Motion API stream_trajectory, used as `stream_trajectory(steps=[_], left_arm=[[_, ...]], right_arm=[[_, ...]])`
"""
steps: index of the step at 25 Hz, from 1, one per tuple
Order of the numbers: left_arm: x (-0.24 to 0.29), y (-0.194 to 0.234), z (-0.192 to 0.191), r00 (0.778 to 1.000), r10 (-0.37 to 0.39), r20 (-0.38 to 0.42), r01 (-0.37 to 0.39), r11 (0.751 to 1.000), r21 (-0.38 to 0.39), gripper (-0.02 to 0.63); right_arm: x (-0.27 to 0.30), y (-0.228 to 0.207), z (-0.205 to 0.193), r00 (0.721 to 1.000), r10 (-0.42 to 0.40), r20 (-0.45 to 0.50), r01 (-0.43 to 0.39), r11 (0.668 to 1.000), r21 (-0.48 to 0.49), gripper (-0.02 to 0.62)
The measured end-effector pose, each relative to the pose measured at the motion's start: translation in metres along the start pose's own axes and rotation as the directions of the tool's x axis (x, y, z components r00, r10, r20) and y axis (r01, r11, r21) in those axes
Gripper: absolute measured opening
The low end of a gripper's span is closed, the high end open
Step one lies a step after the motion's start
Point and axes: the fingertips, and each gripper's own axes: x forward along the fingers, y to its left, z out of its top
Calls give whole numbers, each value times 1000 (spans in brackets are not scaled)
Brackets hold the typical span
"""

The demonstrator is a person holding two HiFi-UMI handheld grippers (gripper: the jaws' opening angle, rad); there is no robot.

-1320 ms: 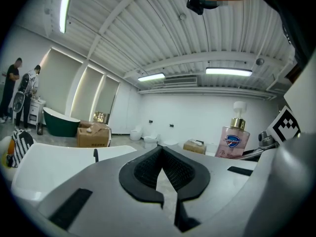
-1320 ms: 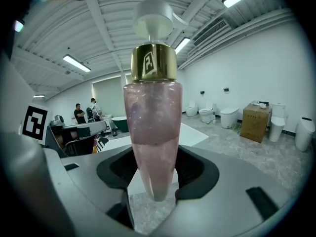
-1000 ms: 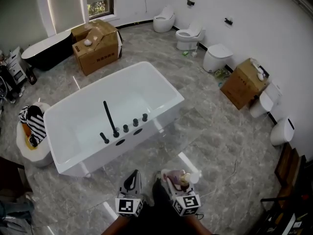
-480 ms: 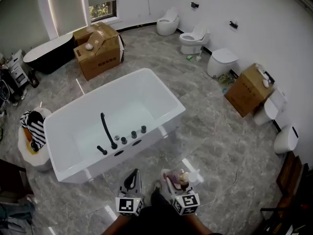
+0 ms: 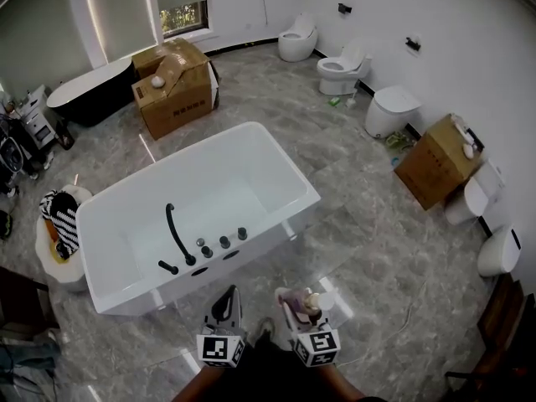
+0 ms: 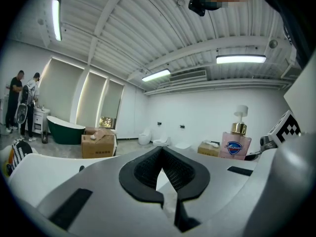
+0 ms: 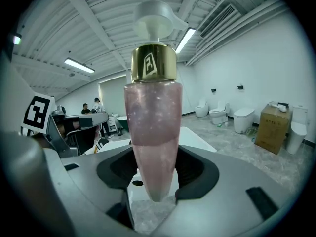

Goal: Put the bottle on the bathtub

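My right gripper is shut on a pink pump bottle with a gold collar and white pump, held upright. In the head view this bottle sits at the bottom centre in the right gripper. The left gripper hangs beside it, shut and empty; its pads meet at the tips. From the left gripper view the bottle shows at the right. The white bathtub stands on the floor ahead, with a black faucet and black knobs on its near rim.
Cardboard boxes stand behind the tub, another box at the right wall. Several toilets line the right wall. A dark tub is at the far left. A white basin holding striped cloth sits left of the tub. Two people stand far off.
The whole view has slid: the bathtub now lies a little lower and further right in the picture. Both grippers keep their places at the bottom, the bottle still held.
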Motion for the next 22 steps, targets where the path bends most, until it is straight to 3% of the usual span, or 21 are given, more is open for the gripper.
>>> stream_trajectory(steps=[11,22], left_arm=[[51,-7,-6,999,35,-12,-35,999,-1,14],[132,2,-11,999,12,-29,-12,1000,-12,14]], right_arm=[[33,-50,10,1000,15,-7,-15,1000,2,222],[84,-98,25,999,-19,-37,19,1000,1,222]])
